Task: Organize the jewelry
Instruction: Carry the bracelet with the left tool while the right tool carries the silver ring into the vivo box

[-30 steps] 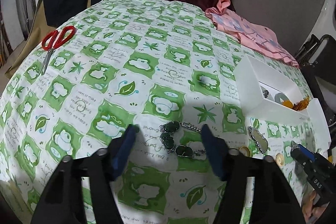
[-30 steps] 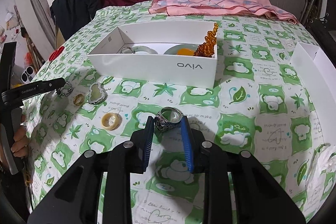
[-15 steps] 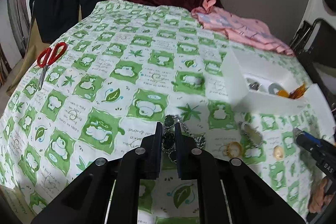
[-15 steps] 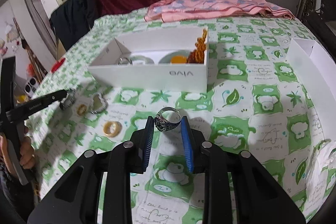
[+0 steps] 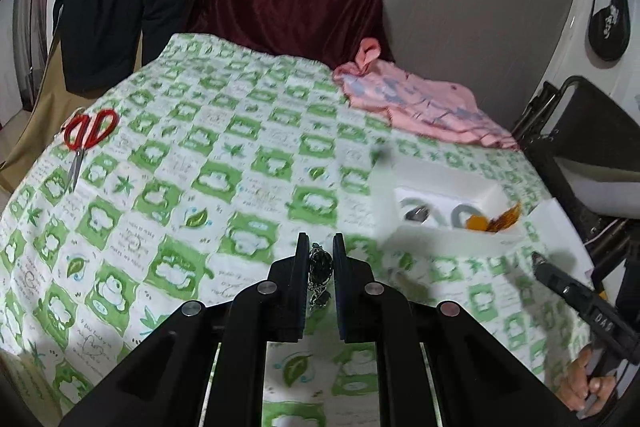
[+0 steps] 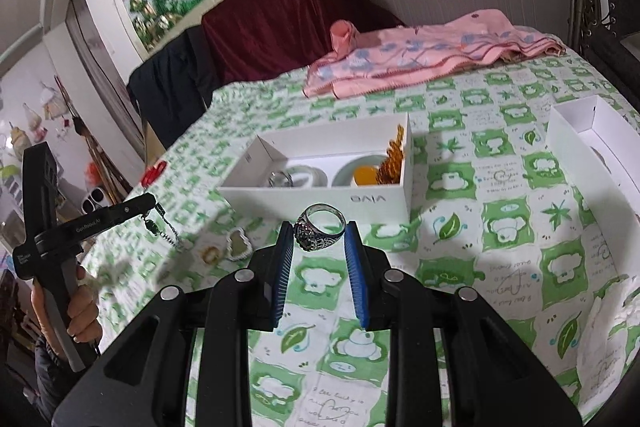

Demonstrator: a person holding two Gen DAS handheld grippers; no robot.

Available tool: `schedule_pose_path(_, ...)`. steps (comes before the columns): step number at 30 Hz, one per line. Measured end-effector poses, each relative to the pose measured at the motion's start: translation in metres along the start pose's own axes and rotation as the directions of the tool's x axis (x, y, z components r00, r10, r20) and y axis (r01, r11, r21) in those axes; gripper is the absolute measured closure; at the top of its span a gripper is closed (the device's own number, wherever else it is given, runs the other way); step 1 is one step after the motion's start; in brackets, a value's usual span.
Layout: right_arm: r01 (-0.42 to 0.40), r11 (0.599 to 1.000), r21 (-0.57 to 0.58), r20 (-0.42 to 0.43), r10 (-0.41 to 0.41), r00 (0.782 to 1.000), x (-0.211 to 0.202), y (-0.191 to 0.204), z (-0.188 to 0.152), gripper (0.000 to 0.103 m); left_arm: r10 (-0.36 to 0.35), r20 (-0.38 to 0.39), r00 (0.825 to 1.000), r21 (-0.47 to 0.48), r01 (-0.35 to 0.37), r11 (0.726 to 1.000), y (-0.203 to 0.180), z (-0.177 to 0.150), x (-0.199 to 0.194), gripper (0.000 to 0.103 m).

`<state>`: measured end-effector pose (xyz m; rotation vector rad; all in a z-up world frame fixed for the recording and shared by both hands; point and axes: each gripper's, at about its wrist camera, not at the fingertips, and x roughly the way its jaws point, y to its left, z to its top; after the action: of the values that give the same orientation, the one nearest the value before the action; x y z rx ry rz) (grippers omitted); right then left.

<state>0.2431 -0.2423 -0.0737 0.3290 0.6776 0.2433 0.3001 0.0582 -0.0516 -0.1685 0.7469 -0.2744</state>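
My left gripper (image 5: 321,251) is shut on a dark green stone bracelet (image 5: 320,269), held above the green-patterned tablecloth; the bracelet also dangles from it in the right wrist view (image 6: 160,227). My right gripper (image 6: 319,237) is shut on a silver ring (image 6: 319,233), lifted in front of the white vivo box (image 6: 320,197). That box holds a silver ring, a pale bangle, an orange stone and amber beads (image 6: 394,157). A heart-shaped pendant (image 6: 238,245) and a yellow ring (image 6: 210,254) lie on the cloth left of my right gripper.
Red scissors (image 5: 86,135) lie at the table's left edge. A pink cloth (image 6: 420,55) lies at the far side. A second white box (image 6: 596,163) stands at the right. A folded chair frame (image 5: 580,131) stands beside the table on the right.
My left gripper closed on the bracelet and lifted it off the cloth, moving toward the box. My right gripper rose with the ring, nearer to the box.
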Motion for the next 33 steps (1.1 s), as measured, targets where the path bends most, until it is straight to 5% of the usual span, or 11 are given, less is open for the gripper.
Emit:
schedule_pose_path(8, -0.07, 0.996, 0.06, 0.043, 0.068, 0.997, -0.002, -0.005, 0.044, 0.078, -0.068, 0.07, 0.995, 0.081, 0.062, 0.995, -0.054, 0.046, -0.023, 0.091)
schedule_pose_path(13, -0.034, 0.998, 0.048, 0.012, 0.034, 0.999, 0.022, -0.006, 0.059, 0.078, -0.077, 0.072, 0.994, 0.148, 0.066, 0.987, -0.094, 0.061, -0.008, 0.091)
schedule_pose_path(27, 0.028, 0.997, 0.071, 0.0, -0.028, 1.0, 0.057, -0.031, 0.064, 0.075, -0.051, -0.117, 0.992, 0.083, 0.061, 0.995, -0.079, 0.043, 0.098, 0.091)
schedule_pose_path(32, 0.024, 0.996, 0.084, 0.013, -0.025, 1.0, 0.054, -0.036, 0.062, 0.075, -0.083, -0.107, 0.991, 0.065, 0.09, 0.994, -0.071, 0.041, 0.097, 0.071)
schedule_pose_path(33, 0.022, 0.996, 0.086, 0.014, -0.023, 1.0, 0.053, -0.036, 0.061, 0.075, -0.064, -0.089, 0.994, 0.068, 0.07, 0.995, -0.071, 0.041, 0.093, 0.055)
